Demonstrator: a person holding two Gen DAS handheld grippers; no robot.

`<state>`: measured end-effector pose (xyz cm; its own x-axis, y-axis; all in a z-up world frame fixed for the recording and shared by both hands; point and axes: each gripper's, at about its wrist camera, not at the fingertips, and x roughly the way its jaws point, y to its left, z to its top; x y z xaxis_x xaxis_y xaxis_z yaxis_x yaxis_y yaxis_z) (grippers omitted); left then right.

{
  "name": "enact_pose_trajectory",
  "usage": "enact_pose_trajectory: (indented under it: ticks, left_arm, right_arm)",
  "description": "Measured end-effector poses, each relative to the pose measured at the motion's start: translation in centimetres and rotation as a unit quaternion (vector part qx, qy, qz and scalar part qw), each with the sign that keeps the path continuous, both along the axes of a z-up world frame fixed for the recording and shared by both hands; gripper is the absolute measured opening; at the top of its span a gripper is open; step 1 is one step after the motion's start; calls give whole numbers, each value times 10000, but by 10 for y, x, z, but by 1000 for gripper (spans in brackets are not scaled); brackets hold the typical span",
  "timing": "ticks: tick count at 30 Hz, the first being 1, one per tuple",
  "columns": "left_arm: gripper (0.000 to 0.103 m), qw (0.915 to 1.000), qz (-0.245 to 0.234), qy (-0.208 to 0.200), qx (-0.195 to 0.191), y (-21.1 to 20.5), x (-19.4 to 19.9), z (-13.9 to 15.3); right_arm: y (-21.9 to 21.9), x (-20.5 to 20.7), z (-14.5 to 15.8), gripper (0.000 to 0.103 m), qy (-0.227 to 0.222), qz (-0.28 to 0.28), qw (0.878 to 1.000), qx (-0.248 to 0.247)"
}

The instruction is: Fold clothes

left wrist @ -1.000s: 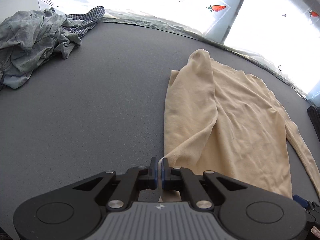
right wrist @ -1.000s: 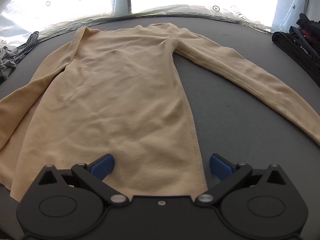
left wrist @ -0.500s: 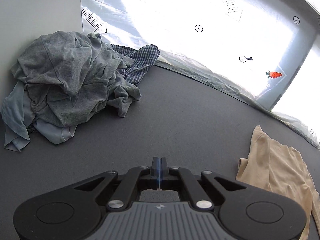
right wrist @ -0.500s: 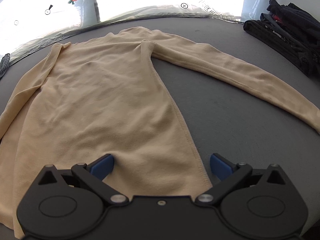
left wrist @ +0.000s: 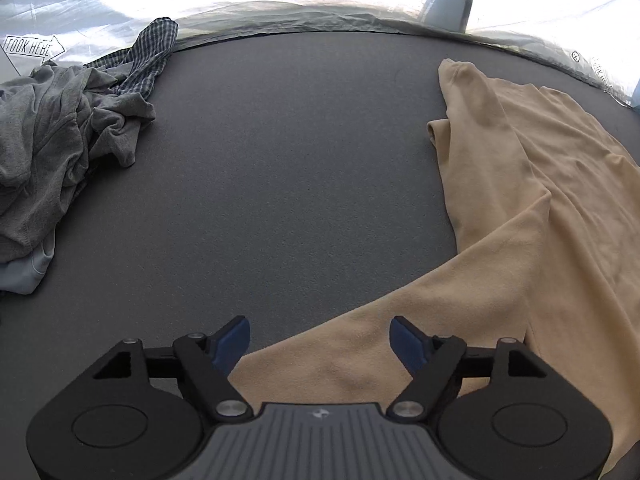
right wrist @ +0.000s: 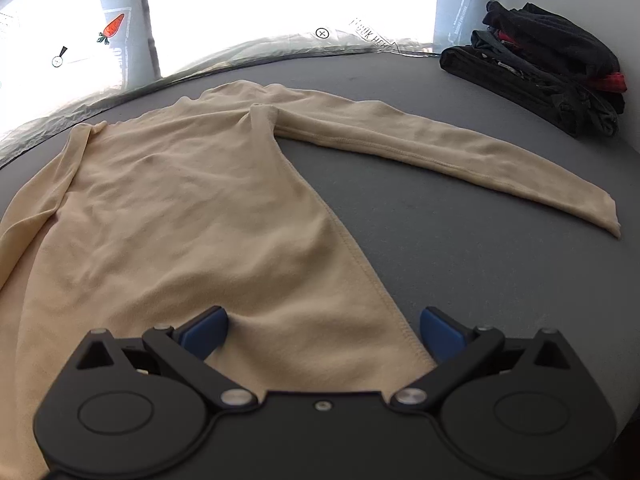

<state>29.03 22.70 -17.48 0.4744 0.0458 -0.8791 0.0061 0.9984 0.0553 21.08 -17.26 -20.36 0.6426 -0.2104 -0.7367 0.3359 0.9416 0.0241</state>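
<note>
1. Since a second ago, the left gripper (left wrist: 320,338) has let go of the sleeve edge it pinched, swung out toward the grey pile and come back over the shirt; its jaws have just been opening, and they now stand wide with a sleeve (left wrist: 400,320) lying under and between them, pads not pressing it.
2. Left of the shirt (left wrist: 540,184), well apart across bare desk (left wrist: 280,168), sits a crumpled grey pile (left wrist: 56,140) with a checked cloth (left wrist: 152,56) at its far end.
3. On the shirt itself, which lies flat on the desk, the left sleeve bends across the near part of the body, while the right sleeve (right wrist: 460,152) stretches straight out to the side.
4. At the shirt's near hem, the right gripper (right wrist: 324,330) has barely shifted; its jaws are released, spread across the hem and side seam without clamping.
5. Right of the shirt, at the far corner, lies a dark stack (right wrist: 540,76).
6. Risk, as I judge it: closing the left jaws here may catch the body layer under the sleeve, dragging the whole shirt and wrinkling it.
7. With the hem unpinned, any pull could slide the shirt toward the pile.
</note>
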Motion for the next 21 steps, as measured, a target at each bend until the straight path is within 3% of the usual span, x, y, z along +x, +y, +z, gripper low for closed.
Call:
enact_pose_trajectory:
  ticks: [4, 7, 9, 11, 12, 14, 17, 21]
  left_arm:
    - [90, 9988, 476, 71, 105, 13, -13, -9]
    - [88, 9952, 936, 79, -281, 23, -21, -15]
    - [77, 9927, 1145, -89, -380, 23, -28, -13]
    - [51, 9923, 1161, -264, -336, 18, -32, -11]
    - [43, 9919, 1172, -321, -373, 17, -33, -10]
    - [11, 9902, 1278, -339, -457, 19, -32, -7]
    - [6, 9849, 1529, -454, -681, 28, -26, 2]
    - [6, 9740, 1908, -997, -705, 53, -18, 37]
  right_arm:
    - [0, -2, -1, 103, -63, 49, 10000, -16]
    - [-1, -3, -1, 103, -109, 97, 9999, -27]
    - [-1, -3, -2, 103, -145, 129, 9998, -37]
    - [-1, -4, -2, 103, -180, 161, 9997, -46]
    - [-1, -4, -2, 103, -198, 177, 9996, -51]
    - [-1, -4, -2, 103, -213, 191, 9996, -55]
    - [-2, -4, -2, 103, -219, 208, 9995, -55]
    - [-2, -5, -3, 103, -232, 221, 9995, -57]
